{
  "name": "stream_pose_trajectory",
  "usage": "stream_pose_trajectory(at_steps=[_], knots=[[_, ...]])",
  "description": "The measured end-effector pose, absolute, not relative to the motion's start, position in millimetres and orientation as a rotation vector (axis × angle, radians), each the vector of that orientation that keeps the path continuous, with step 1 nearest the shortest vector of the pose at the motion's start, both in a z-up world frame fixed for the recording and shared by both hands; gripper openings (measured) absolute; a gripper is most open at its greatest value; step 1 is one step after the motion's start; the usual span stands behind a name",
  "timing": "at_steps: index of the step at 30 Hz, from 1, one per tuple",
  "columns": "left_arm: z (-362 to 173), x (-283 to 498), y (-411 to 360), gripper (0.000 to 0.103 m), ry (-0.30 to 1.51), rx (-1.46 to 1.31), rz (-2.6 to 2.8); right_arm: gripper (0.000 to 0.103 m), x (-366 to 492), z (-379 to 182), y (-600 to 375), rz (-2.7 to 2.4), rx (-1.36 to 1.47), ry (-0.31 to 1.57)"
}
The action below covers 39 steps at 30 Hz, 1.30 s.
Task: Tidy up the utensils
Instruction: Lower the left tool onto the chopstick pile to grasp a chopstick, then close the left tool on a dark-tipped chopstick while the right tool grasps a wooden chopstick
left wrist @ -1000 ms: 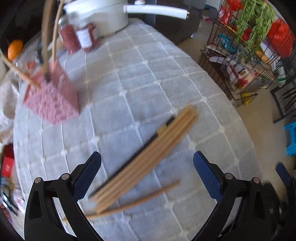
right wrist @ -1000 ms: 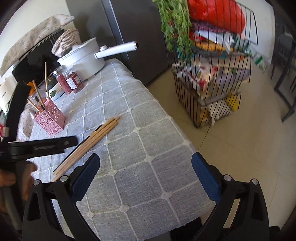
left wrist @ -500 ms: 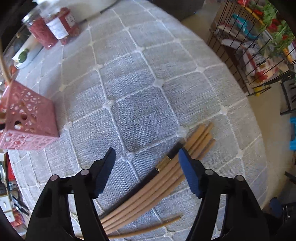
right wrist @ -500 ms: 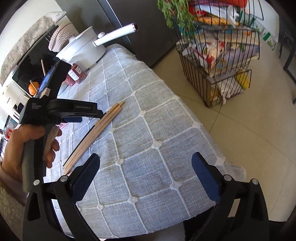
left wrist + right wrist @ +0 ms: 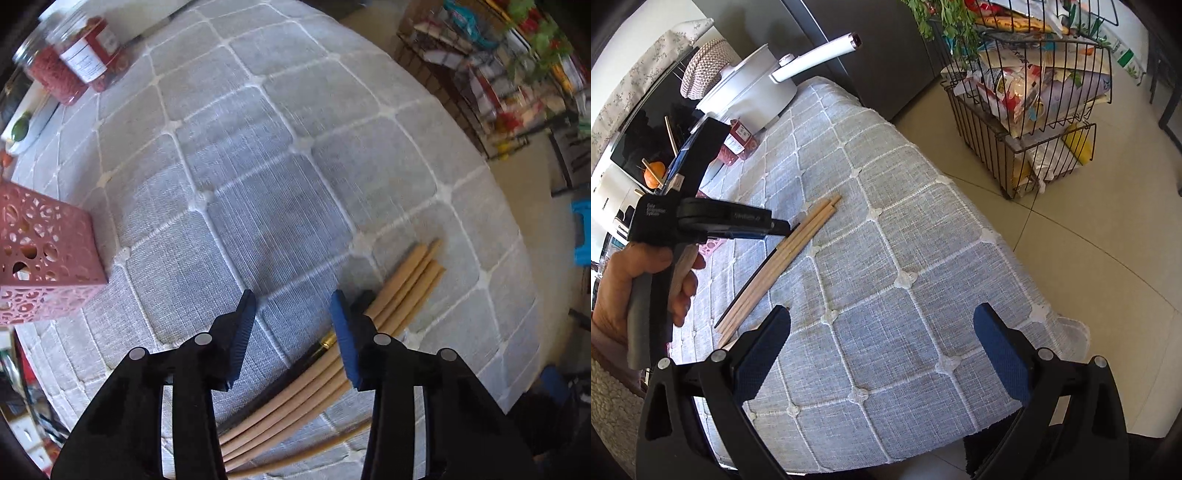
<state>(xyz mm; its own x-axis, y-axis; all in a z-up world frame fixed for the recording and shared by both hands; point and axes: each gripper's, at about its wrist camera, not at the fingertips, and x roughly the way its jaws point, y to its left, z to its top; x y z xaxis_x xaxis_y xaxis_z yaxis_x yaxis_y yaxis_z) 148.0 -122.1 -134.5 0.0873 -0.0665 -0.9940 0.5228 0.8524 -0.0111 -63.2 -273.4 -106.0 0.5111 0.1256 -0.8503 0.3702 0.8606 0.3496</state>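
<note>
A bundle of wooden chopsticks (image 5: 402, 288) with one black chopstick (image 5: 364, 301) lies on the grey quilted tablecloth (image 5: 258, 166); it also shows in the right wrist view (image 5: 790, 254). My left gripper (image 5: 291, 332) hovers low just left of the bundle, its jaws partly closed with nothing between them. Its right finger covers part of the black chopstick. A pink perforated utensil holder (image 5: 33, 258) stands at the left. My right gripper (image 5: 882, 354) is wide open and empty above the table's near edge. The left gripper (image 5: 775, 227) shows there too, held by a hand.
Two red jars (image 5: 74, 62) stand at the far left of the table. A white pot with a long handle (image 5: 757, 88) sits at the back. A wire rack of groceries (image 5: 1030, 96) stands on the floor to the right of the table.
My left gripper has dropped toward the table and moved left of the chopsticks, and its jaws have narrowed. The right gripper has stayed open and tilted slightly.
</note>
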Motion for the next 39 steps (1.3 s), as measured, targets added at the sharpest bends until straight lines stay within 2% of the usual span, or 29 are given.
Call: stream_pose_trajectory(at_steps=[9, 21, 27, 29, 31, 34, 39], knots=[[-120.8, 135.5, -116.9, 0.040, 1.405, 0.372, -0.518, 0.097, -61.1, -107.9, -270.2, -0.163, 0.523, 1.045], [-135.2, 144.7, -110.0, 0.040, 1.431, 0.377, -0.517, 0.097, -60.3, -108.8, -269.7, -0.171, 0.508, 1.045], [-136.0, 134.5, -118.5, 0.040, 1.396, 0.474, -0.529, 0.097, -58.5, -111.6, -269.3, -0.166, 0.515, 1.059], [-134.5, 134.5, -117.8, 0.030, 1.377, 0.480, -0.518, 0.097, -58.6, -109.5, -269.0, -0.176, 0.505, 1.044], [-132.7, 131.8, -115.6, 0.012, 1.348, 0.495, -0.510, 0.097, -58.0, -106.4, -270.3, -0.200, 0.494, 1.023], [-127.9, 125.3, -108.4, 0.010, 1.298, 0.457, -0.506, 0.097, -52.3, -101.8, -271.6, -0.226, 0.483, 1.007], [-85.9, 90.3, -86.1, 0.008, 1.067, 0.439, -0.504, 0.097, -33.3, -87.3, -269.5, -0.284, 0.430, 0.963]])
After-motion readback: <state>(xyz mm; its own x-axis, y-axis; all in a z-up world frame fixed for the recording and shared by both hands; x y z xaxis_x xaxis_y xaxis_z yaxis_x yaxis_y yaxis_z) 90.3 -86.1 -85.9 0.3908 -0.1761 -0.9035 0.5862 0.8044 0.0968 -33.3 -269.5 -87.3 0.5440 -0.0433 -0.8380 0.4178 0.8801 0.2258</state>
